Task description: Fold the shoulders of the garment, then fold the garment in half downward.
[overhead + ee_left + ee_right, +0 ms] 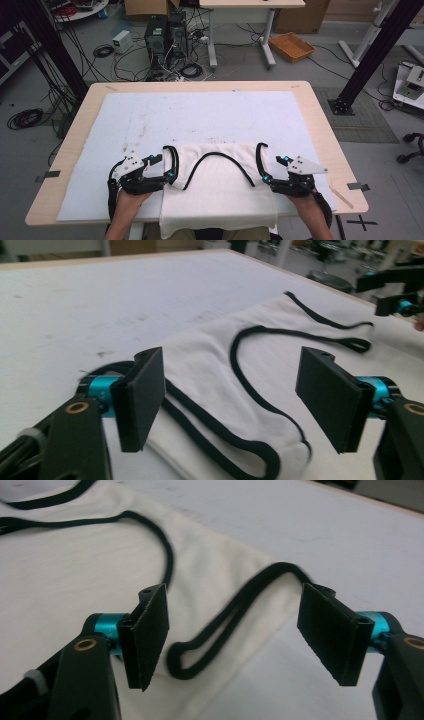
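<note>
A white sleeveless top (220, 187) with black trim lies flat on the white mat, its lower part hanging over the table's front edge. My left gripper (165, 168) sits at the top's left shoulder with its jaws open; in the left gripper view (235, 400) the black strap (215, 440) lies on the cloth (210, 355) between and below the jaws, untouched. My right gripper (276, 169) sits at the right shoulder, also open. In the right gripper view (235, 635) the black strap loop (220, 630) rests on the mat between the jaws, with no pad pressing on it.
The white mat (200, 115) covers most of the wooden table (320, 130). Beyond the far edge, the floor holds computer towers (165, 35), loose cables and an orange basket (291, 46). Black frame posts stand at both sides. The right gripper (395, 305) shows far off in the left gripper view.
</note>
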{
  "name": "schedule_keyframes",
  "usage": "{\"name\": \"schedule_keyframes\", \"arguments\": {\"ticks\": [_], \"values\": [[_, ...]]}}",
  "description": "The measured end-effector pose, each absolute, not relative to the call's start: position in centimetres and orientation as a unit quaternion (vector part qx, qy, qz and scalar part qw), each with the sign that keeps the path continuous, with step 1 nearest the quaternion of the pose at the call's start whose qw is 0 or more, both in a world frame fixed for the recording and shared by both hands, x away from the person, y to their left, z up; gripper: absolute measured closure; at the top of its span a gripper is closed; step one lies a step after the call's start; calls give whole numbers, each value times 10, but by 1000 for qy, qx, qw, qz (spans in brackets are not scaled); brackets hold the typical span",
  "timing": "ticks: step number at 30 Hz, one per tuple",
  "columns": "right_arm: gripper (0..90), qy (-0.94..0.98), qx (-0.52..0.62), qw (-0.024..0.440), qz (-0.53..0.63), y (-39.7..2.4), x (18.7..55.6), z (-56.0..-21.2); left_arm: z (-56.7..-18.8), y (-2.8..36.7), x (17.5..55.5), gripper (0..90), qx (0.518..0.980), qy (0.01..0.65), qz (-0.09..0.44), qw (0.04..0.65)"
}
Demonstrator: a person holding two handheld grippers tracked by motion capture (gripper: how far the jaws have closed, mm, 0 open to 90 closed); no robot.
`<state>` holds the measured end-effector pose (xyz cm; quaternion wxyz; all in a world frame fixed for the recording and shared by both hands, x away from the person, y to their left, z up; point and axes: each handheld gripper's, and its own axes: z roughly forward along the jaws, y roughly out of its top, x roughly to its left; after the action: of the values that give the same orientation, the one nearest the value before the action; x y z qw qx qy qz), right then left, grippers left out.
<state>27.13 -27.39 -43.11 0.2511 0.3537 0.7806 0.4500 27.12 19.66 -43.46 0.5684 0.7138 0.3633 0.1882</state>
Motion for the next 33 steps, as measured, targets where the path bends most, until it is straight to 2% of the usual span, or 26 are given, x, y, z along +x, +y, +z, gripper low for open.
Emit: {"name": "schedule_keyframes", "arguments": {"ticks": [2,9,22,33], "values": [[213,772,373,258,446,-278,274,-431,-436,200,271,272,709,367,202,567],[213,750,404,265,451,-291,280,-427,-436,213,272,260,700,377,211,568],[213,746,406,263,457,-298,276,-426,-435,213,269,260,701,377,224,562],[213,738,417,255,466,-302,285,-423,-433,219,296,260,702,410,210,543]]}}
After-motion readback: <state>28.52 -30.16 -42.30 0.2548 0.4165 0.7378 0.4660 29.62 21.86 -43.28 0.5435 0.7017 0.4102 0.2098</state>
